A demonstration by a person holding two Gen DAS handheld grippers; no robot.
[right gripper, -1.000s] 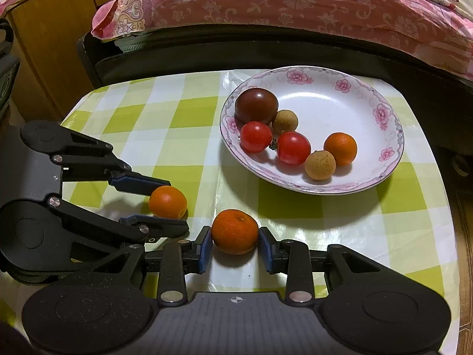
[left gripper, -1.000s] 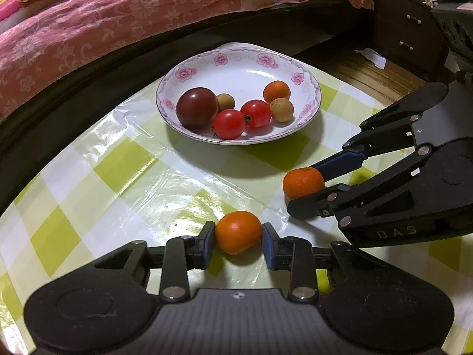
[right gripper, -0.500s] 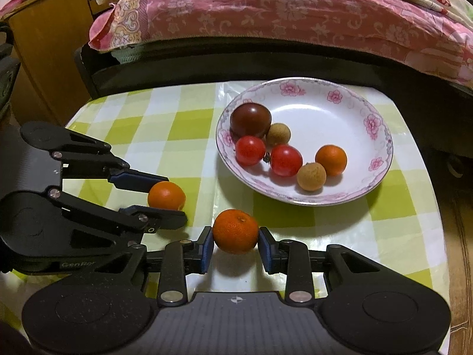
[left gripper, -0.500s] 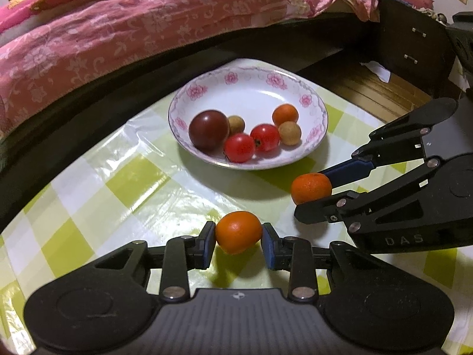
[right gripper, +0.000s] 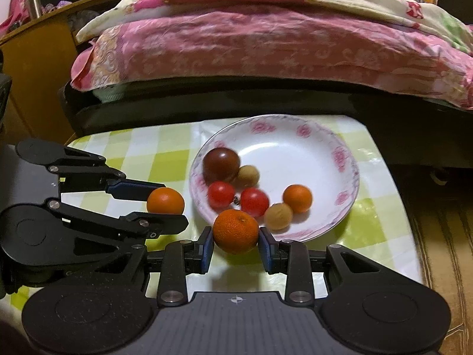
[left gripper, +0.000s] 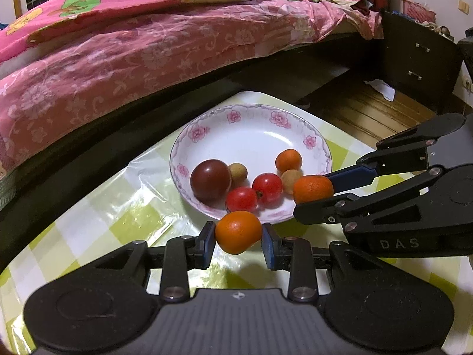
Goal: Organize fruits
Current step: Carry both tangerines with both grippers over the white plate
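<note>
My left gripper (left gripper: 238, 241) is shut on a smooth orange (left gripper: 238, 231) and holds it in the air just short of the near rim of the flowered white plate (left gripper: 254, 127). My right gripper (right gripper: 235, 245) is shut on a dimpled tangerine (right gripper: 235, 230), lifted at the plate's (right gripper: 295, 148) near rim. Each gripper shows in the other's view: the right one (left gripper: 313, 198) with its tangerine (left gripper: 312, 188), the left one (right gripper: 159, 204) with its orange (right gripper: 165, 200). The plate holds a dark plum (left gripper: 210, 180), two red tomatoes (left gripper: 267, 187), two tan longans and a small orange (left gripper: 288, 160).
The table has a green-and-white checked cloth under clear plastic (left gripper: 127, 195). A bed with a pink floral quilt (left gripper: 133, 44) runs close behind the plate. A dark drawer cabinet (left gripper: 419, 59) and wooden floor lie to the right; a wooden cabinet (right gripper: 32, 68) stands left.
Both grippers have lifted their fruit off the tablecloth and carried it forward to the plate's near rim. The fruits in the plate have not moved.
</note>
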